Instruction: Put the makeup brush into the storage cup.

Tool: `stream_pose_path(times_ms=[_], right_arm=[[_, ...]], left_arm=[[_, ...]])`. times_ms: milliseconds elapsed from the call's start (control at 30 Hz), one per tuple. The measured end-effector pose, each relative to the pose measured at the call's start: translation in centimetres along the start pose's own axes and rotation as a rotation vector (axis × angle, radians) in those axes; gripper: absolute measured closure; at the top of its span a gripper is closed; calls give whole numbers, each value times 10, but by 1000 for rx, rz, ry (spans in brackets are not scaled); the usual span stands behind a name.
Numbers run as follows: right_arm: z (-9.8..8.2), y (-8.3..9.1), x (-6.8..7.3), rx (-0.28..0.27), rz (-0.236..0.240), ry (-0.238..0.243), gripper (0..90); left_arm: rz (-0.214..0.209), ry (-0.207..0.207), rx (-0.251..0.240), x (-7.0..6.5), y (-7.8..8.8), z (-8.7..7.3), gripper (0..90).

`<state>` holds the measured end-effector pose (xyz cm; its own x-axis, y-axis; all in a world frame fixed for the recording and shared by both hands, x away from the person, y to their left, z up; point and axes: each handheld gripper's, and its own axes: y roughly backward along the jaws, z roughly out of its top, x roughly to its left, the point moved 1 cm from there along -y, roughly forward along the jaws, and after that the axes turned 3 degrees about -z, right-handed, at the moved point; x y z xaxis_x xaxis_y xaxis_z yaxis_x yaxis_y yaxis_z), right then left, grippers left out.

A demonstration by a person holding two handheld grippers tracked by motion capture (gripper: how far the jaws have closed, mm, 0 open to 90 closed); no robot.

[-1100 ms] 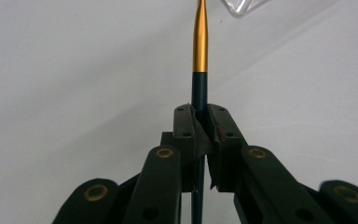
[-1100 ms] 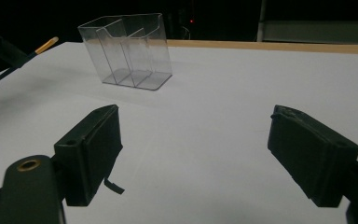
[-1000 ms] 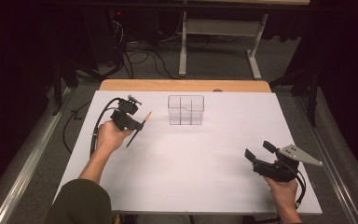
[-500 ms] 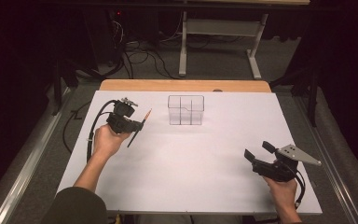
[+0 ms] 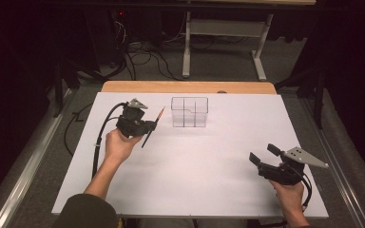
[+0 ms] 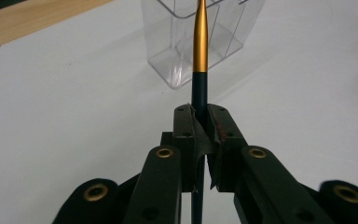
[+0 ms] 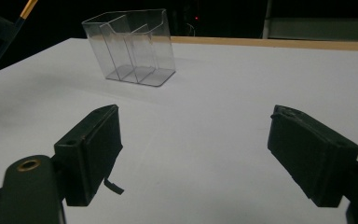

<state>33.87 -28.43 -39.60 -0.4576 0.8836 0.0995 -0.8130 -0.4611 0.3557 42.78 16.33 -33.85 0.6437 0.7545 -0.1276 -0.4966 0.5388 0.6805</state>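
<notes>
High view: white table (image 5: 190,185), clear three-bay holder (image 5: 189,112) near its far edge, empty. Left gripper (image 5: 148,127) clamps a dark, gold-tipped brush (image 5: 153,126) by the shaft, held above the table just left of the holder, tip angled toward it. Right gripper (image 5: 261,154) rests near the right edge, jaws wide, empty. Pickup done; insertion remains. Since earlier frames, left hand has edged toward the holder; right unchanged.

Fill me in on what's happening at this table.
A person works with a gripper in each hand. The left gripper is clamped on a slim dark brush with a gold neck, held beside the clear divided holder on the white table. The right gripper waits open and empty near the table's front right.
</notes>
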Motion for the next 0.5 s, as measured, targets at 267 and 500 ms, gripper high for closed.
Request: stream_pose_path(times_ms=[267,500], right_arm=[[1,-3,0,-1,2,-8,190],[1,0,2,-9,1,2,191]], left_arm=[[-10,8,-67,-2,6,2,826],[-19,7,-118,-7,13,4,826]])
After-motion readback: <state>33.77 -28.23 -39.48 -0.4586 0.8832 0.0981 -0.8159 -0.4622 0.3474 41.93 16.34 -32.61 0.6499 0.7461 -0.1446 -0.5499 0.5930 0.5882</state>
